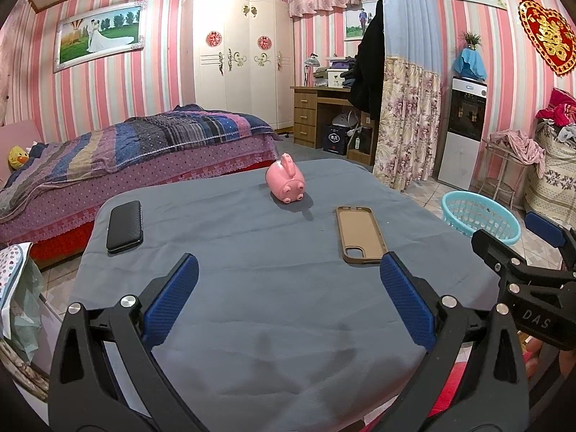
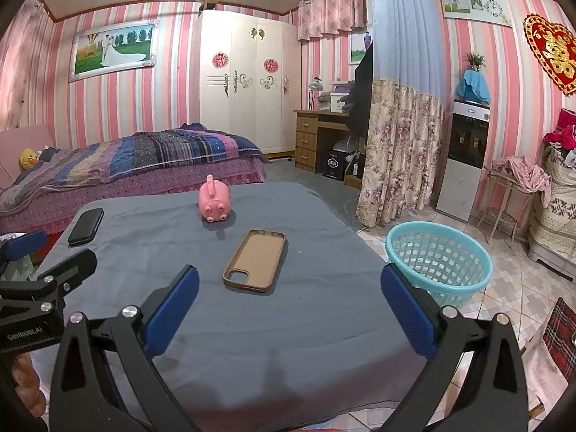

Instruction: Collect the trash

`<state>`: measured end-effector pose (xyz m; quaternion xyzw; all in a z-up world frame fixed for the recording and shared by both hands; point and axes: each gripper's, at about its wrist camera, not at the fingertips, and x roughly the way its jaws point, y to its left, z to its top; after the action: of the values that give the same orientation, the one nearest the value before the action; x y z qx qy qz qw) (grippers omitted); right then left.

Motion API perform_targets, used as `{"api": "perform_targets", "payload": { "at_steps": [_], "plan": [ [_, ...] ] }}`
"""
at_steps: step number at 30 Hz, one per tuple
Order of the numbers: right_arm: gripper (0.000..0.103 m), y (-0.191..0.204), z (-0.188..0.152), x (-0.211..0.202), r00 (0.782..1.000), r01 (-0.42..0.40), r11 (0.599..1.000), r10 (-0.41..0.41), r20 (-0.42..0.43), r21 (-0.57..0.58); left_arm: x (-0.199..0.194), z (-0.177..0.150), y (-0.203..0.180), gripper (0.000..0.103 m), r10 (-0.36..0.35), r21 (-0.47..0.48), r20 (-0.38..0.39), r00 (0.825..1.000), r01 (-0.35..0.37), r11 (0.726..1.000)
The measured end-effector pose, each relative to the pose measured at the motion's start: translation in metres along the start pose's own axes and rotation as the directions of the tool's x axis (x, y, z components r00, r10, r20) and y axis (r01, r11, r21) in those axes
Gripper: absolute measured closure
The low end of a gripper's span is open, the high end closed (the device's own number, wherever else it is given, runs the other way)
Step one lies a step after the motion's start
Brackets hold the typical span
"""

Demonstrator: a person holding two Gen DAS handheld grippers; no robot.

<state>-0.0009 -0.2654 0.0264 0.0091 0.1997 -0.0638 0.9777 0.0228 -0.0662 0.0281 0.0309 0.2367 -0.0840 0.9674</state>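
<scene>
Blue-padded left gripper (image 1: 288, 288) and right gripper (image 2: 289, 288) are held w/ jaws apart, gripping nothing. Teal basket (image 2: 441, 264) is seen whole only in right view — on floor beside table (image 2: 288, 342) edge.

pink striped walls (image 1: 108, 82) — bed (image 1: 136, 144), white wardrobe (image 1: 244, 61)

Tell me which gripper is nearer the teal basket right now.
Right. The right gripper is open at the table's near edge with the teal basket just beyond its right finger. The left gripper sits farther left.
</scene>
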Motion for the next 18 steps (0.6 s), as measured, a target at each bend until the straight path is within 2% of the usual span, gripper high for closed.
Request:
{"api": "perform_targets", "payload": {
  "at_steps": [18],
  "plan": [
    [0.004,0.0004,-0.0029,0.0032,1.0,-0.001,1.0,0.001,0.0,0.002,0.0025,-0.0004,0.0027,0.005,0.004,0.0,-0.004,1.0,-0.004,1.0]
  ]
}}
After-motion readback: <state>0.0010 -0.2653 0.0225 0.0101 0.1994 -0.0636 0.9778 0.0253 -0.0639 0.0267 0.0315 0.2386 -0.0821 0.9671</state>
